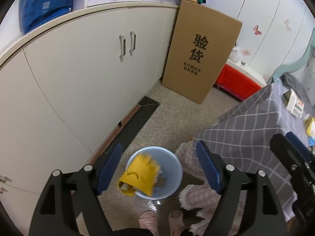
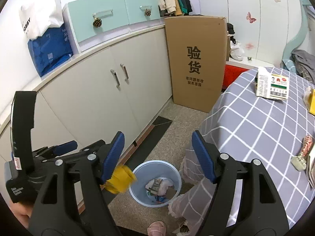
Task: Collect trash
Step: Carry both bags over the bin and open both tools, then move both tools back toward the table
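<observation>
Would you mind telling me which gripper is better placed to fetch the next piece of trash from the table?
Right. The right gripper is open and empty beside the table, where a box lies. The left gripper hangs over the bin.

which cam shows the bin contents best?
Right wrist: the bin opens unobstructed, crumpled paper and scraps visible inside. In the left wrist view the yellow box, blurred, covers most of the bin opening, so little inside shows.

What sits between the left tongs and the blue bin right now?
A yellow package, blurred, hangs free between the open left tongs and the blue bin, over its rim. The left wrist view shows this best.
</observation>
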Demonstrator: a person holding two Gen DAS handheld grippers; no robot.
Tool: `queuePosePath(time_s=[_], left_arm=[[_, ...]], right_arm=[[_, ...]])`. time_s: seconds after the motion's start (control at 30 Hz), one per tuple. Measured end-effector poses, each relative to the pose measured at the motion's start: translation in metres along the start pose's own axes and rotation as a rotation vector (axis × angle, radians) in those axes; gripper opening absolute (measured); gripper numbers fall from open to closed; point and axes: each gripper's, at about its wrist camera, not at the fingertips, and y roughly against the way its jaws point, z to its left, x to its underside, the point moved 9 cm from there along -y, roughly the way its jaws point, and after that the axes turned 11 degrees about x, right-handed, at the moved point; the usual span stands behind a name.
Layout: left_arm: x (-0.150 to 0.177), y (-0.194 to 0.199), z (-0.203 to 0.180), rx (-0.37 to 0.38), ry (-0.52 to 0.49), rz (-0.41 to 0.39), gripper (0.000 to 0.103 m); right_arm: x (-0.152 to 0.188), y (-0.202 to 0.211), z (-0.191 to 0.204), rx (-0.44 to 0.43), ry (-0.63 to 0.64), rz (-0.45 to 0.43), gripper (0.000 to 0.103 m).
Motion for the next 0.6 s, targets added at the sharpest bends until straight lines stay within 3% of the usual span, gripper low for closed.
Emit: queuePosePath(time_s=[0.3, 0.6], left_arm=[[-0.003, 0.043, -0.040, 0.019, -0.081, -0.068, 0.076], [-0.005, 0.079, -0.089, 0.052, -0.146, -0.129, 0.076]], right_arm=[[-0.005, 0.030, -0.020, -0.005, -0.038, -0.034, 0.070], [-0.015, 0.072, -0.067, 0.030, -0.104, -0.091, 0.071]])
